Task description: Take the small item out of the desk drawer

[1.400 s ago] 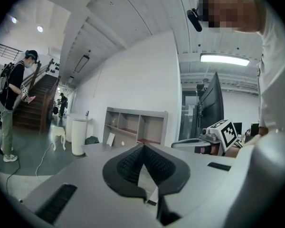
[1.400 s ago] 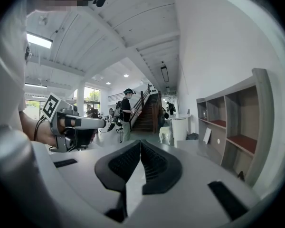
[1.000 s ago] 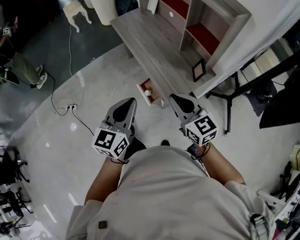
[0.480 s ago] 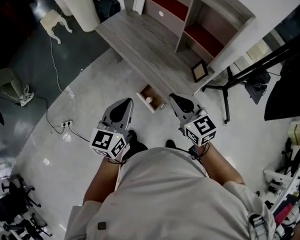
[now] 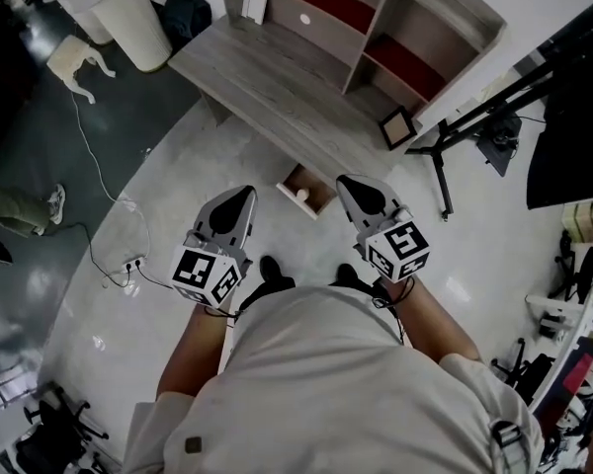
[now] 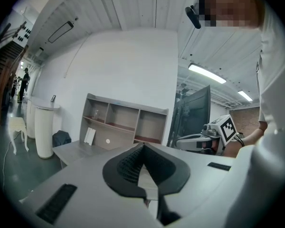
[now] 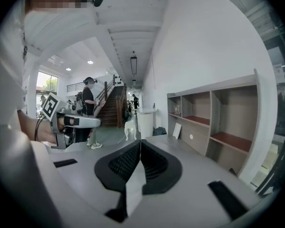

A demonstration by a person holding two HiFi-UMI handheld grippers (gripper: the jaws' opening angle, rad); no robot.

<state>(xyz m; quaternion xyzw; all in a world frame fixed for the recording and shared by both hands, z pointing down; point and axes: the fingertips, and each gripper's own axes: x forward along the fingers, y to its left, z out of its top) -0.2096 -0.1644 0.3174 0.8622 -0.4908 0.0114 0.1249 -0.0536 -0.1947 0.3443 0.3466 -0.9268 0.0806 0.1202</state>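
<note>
A small open drawer (image 5: pixel 298 180) juts from the front edge of the grey wooden desk (image 5: pixel 277 87), and a small white item (image 5: pixel 303 194) lies inside it. Both grippers are held in the air in front of the desk, above the floor. My left gripper (image 5: pixel 245 195) is left of the drawer, my right gripper (image 5: pixel 348 183) just right of it. In the left gripper view the left gripper (image 6: pixel 142 147) has its jaws together with nothing between them. The right gripper (image 7: pixel 139 142) looks the same in its own view: jaws together, nothing held.
A hutch (image 5: pixel 376 18) with red-lined shelves stands on the desk, and a small picture frame (image 5: pixel 396 126) sits near its right end. A tripod stand (image 5: pixel 453 131) is at the right. A white bin (image 5: pixel 128 13) and white stool (image 5: pixel 77 59) are at the left. A cable and power strip (image 5: pixel 130 263) lie on the floor.
The head view has swung, so the desk and drawer now sit a little lower and further right, between the two grippers. Both grippers keep their pose, jaws together.
</note>
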